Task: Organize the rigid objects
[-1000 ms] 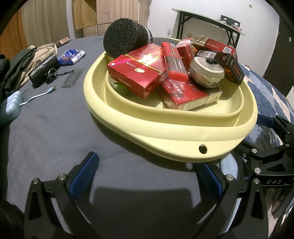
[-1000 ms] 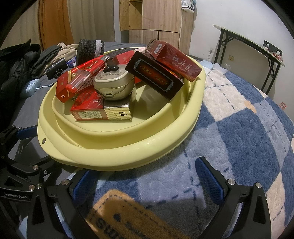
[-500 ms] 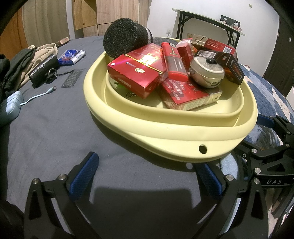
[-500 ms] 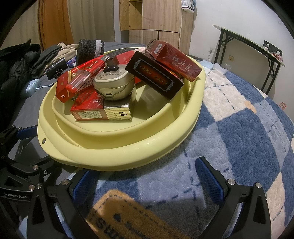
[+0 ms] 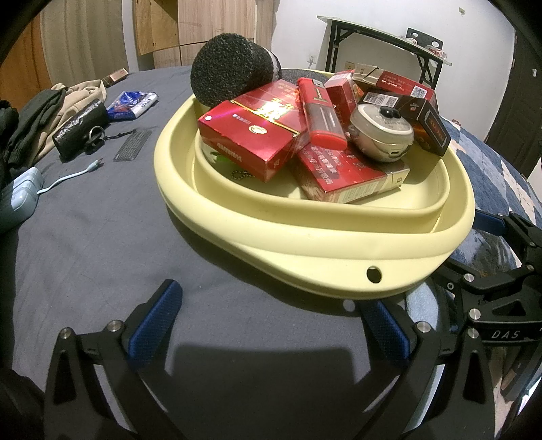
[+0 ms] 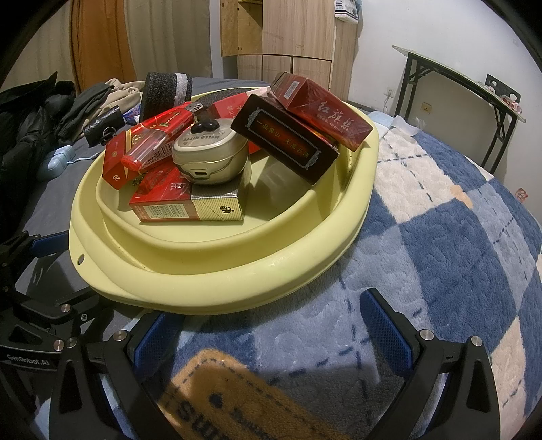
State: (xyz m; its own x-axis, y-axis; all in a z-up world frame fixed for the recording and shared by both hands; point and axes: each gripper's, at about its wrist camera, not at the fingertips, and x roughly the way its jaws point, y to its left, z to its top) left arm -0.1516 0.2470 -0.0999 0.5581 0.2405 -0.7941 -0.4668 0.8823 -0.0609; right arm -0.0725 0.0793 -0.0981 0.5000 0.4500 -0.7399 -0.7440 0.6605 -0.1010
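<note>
Across the bed, a grey sheet point(image 5: 101, 243) covers the left part and a blue-and-white checked blanket point(image 6: 440, 257) the right. Behind stand wooden cupboards point(image 6: 291, 30), a white wall and a black-framed table point(image 6: 454, 78). On the sheet, well left of the basin, lie clothes point(image 5: 37, 122), a black pouch point(image 5: 79, 130), a blue packet point(image 5: 132, 104), a small comb-like piece point(image 5: 132, 149) and a pale charger with cable point(image 5: 20, 196).

A pale yellow basin point(image 5: 338, 250) sits where sheet and blanket meet, its rim pierced by one hole facing the grippers. Heaped inside it are several red boxes point(image 5: 250, 135), a red lighter point(image 5: 320, 113) lying across them, a round silver case point(image 6: 211, 155) resting on a red and gold pack point(image 6: 188, 203), a black box point(image 6: 284, 138) tilted against the far rim with another red pack point(image 6: 321, 111) on top, and a dark foam roll point(image 5: 233, 76) at the back edge.

Left gripper point(image 5: 267, 321) hovers over the sheet just before the basin, jaws spread wide, holding nothing. Right gripper point(image 6: 267, 331) hovers over the blanket near the basin's rim, jaws equally wide, also empty. Each shows at the edge of the other's view.
</note>
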